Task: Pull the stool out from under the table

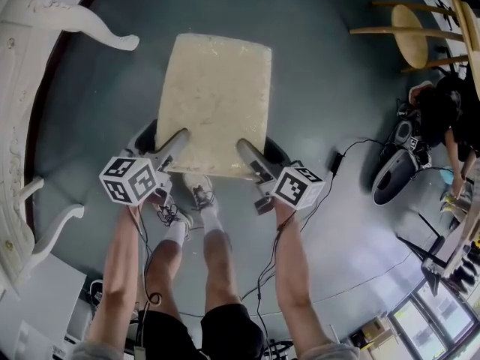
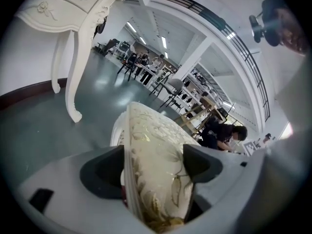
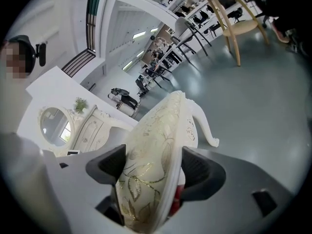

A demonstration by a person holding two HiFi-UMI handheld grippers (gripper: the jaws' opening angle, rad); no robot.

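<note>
The stool (image 1: 216, 100) has a cream cushion with gold leaf print and stands on the grey floor, right of the white ornate table (image 1: 45, 21). My left gripper (image 1: 178, 137) is shut on the seat's near edge at its left corner. My right gripper (image 1: 246, 147) is shut on the same edge at its right corner. In the left gripper view the cushion (image 2: 156, 155) fills the gap between the pads of the left gripper (image 2: 152, 167). The right gripper view shows the cushion (image 3: 151, 155) pinched by the right gripper (image 3: 152, 172), with a curved white stool leg (image 3: 204, 126) beyond.
A carved table leg (image 2: 80, 48) stands to the left of the stool. My own legs and shoes (image 1: 199, 201) are just behind the seat. A wooden chair (image 1: 412, 32) and a crouched person (image 1: 450, 118) with gear are at the right. A cable (image 1: 337, 163) lies on the floor.
</note>
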